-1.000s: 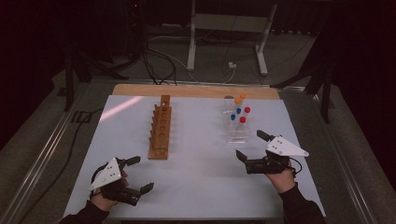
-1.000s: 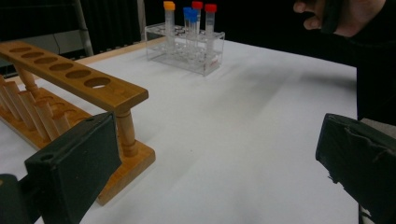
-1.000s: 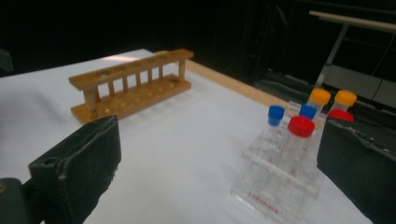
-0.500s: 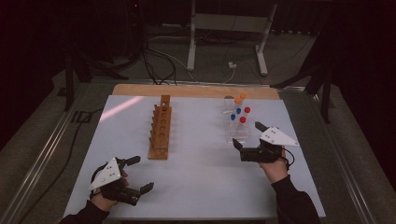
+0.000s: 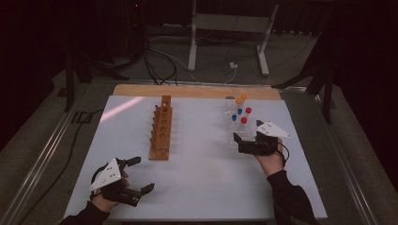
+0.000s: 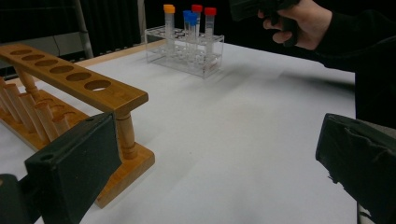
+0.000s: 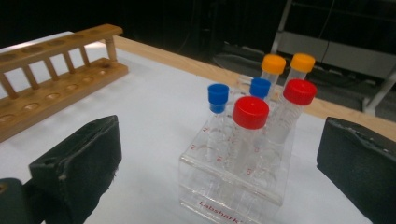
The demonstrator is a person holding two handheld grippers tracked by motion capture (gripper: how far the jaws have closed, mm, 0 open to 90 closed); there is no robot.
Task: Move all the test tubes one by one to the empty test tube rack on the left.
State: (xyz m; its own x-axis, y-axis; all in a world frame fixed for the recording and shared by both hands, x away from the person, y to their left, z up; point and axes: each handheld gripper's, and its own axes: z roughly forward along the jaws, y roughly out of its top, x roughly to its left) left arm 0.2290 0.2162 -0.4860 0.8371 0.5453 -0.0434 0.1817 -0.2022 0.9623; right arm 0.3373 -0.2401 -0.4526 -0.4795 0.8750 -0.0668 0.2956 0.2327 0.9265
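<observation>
Now my right tool (image 7: 219,168), jaws apart, faces the clear rack (image 7: 233,198) holding six capped tubes: two red, two blue, two orange.

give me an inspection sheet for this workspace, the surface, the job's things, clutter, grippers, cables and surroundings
Surface: white table top, with a wooden strip along its far edge.
Job's things: clear tube rack holding six capped tubes, two orange, two blue, two red; nearest the right gripper is a red-capped tube. Wooden rack stands mid-table, every hole unfilled.
Clutter: nothing seen.
Grippers: right gripper open, low beside the clear tube rack, facing the tubes, touching none. Left gripper open, at the near left corner, holding nothing.
Cables: black cables and a white plug on the floor beyond the table.
Surroundings: dark room, a white stand frame behind.
</observation>
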